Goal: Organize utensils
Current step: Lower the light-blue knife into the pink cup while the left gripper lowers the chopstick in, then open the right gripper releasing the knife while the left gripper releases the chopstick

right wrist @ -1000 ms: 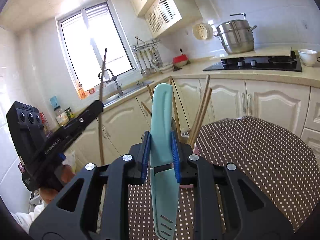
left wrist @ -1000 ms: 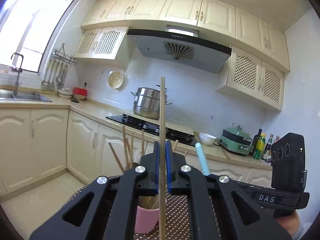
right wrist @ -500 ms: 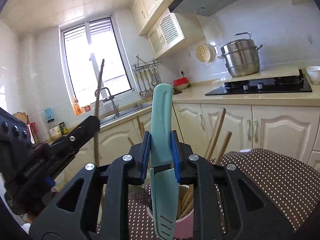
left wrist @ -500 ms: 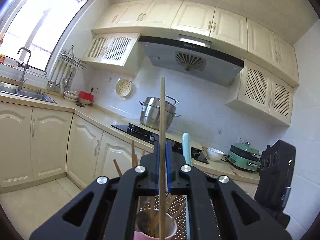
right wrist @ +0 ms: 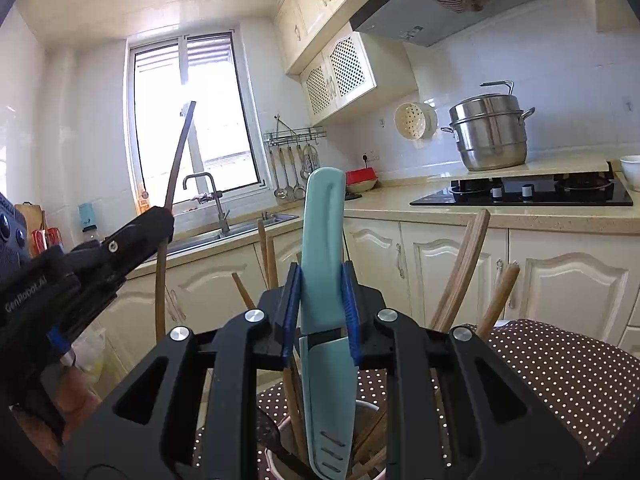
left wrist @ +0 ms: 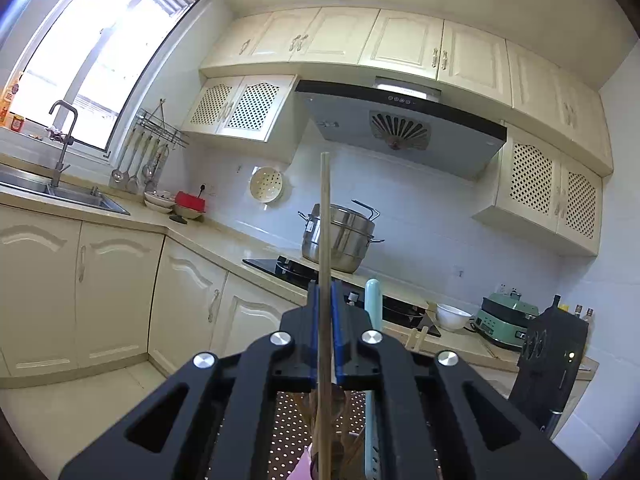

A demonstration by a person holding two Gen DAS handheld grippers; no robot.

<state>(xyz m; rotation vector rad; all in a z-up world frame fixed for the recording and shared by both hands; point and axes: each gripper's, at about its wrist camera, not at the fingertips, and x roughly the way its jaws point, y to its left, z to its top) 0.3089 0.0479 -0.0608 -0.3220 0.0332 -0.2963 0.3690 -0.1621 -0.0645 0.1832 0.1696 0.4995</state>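
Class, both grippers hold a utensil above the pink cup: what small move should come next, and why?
Probably lower the right gripper straight down: its sheathed teal knife hangs upright, tip over the pink cup of wooden utensils. The left gripper holds its chopstick alongside.

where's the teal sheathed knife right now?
The teal sheathed knife stands upright, clamped in the right gripper, its sheathed tip down in the pink utensil cup among wooden utensils; the left wrist view shows it just right of the held chopstick.
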